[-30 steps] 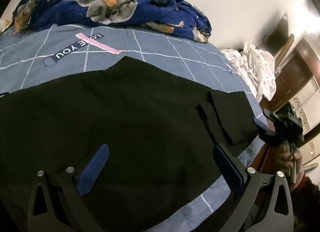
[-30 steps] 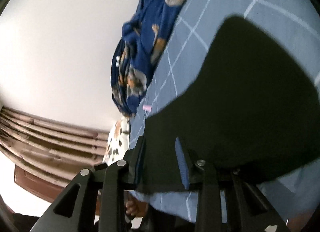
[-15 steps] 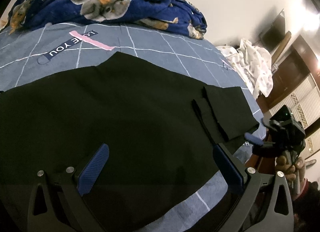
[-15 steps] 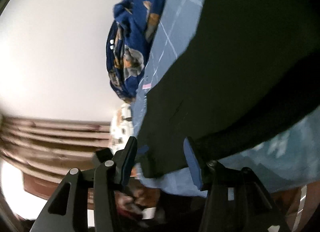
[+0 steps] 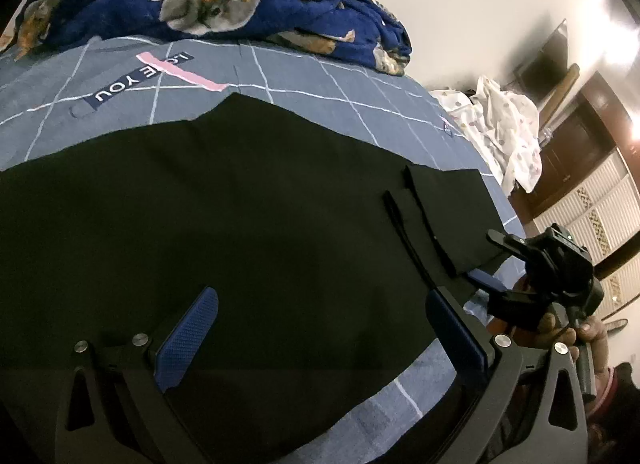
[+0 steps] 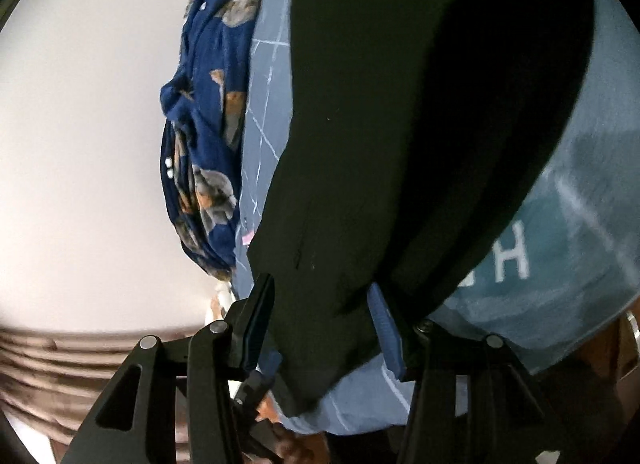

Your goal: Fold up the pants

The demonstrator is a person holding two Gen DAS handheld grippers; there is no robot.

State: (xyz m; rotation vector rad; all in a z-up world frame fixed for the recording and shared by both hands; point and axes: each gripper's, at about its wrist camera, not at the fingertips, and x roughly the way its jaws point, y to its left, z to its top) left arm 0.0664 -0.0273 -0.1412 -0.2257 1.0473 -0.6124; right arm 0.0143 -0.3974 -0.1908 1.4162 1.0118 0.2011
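- Black pants (image 5: 248,224) — spread flat over the grey-blue checked bedsheet (image 5: 328,84); the far edge runs to a shallow peak, and the end toward the right of the left wrist view lies near the bed's corner, showing a seam and a narrow strip of cloth.
- Left gripper (image 5: 320,328) — jaws wide apart, hovering over the near part of the pants; nothing between the blue pads.
- Right gripper (image 6: 324,320) — at the bed's corner, its jaws have just been opening and stand part open, straddling the end edge of the pants; cloth lies between the pads, but whether they press on it I cannot tell.
- Hand (image 5: 568,328) on the right gripper's handle, seen past the bed edge.
- Blue patterned blanket (image 5: 224,4) heaped at the far side of the bed; white spotted cloth (image 5: 508,132) off the far corner. Neither touches the pants.
- Progress, as judged: garment laid out and smoothed; no crosswise fold visible yet. Gripping the end and carrying it over remains.
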